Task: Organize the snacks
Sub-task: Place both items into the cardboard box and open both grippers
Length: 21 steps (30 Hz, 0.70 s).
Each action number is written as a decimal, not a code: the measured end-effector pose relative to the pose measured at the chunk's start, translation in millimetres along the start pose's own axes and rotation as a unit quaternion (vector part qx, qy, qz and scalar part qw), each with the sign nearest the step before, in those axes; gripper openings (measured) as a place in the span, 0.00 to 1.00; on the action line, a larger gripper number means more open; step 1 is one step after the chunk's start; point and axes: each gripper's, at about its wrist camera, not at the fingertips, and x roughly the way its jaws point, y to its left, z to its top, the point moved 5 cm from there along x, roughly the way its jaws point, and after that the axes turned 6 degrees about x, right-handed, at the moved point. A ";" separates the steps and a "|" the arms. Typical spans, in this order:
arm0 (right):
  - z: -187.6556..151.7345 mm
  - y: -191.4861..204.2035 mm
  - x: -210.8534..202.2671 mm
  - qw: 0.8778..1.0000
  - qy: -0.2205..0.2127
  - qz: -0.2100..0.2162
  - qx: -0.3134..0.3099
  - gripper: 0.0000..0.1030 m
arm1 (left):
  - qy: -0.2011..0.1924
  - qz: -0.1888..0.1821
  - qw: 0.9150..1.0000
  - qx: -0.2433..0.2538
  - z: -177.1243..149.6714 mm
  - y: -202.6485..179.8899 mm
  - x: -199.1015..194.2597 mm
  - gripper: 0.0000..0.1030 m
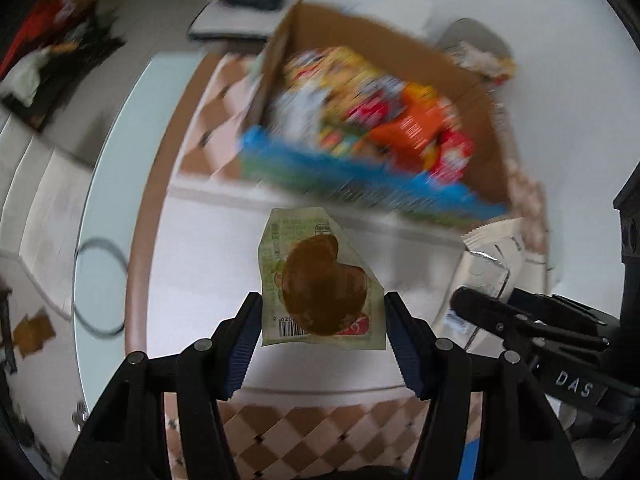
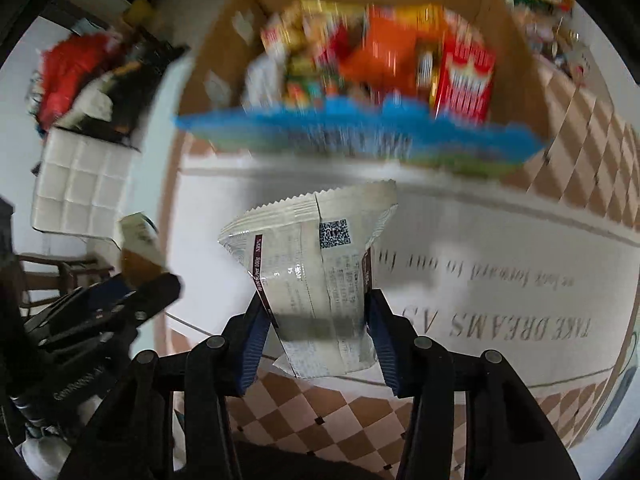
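My left gripper point(image 1: 322, 312) is shut on a small clear packet with a brown pastry point(image 1: 320, 284) and holds it above the table, short of the box. My right gripper point(image 2: 316, 312) is shut on a white snack packet with a QR code point(image 2: 312, 264), also in the air. That white packet shows at the right of the left wrist view point(image 1: 492, 256). A cardboard box point(image 1: 476, 80) with a blue front flap lies ahead, full of several coloured snack packs point(image 2: 380, 52). The box is blurred in both views.
The round table carries a checkered and white printed cloth point(image 2: 500, 292). A laptop-like device point(image 1: 248, 4) lies behind the box. More packets point(image 1: 480, 56) lie to the box's right. A white cushioned stool point(image 2: 76, 188) and clutter sit left of the table.
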 end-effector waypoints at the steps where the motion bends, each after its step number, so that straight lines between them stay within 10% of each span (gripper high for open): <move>1: 10.5 1.5 -20.2 1.000 -0.014 0.006 0.000 0.50 | -0.006 -0.002 1.000 0.008 11.9 -5.7 -5.2 0.57; 11: 117.8 -23.8 -91.1 0.996 -0.080 0.000 0.028 0.50 | -0.003 0.005 0.999 0.045 130.4 -34.4 1.8 0.57; 21: 180.2 -62.1 -34.5 0.996 -0.040 -0.021 0.078 0.50 | 0.092 -0.011 0.995 0.040 176.2 -41.6 78.3 0.57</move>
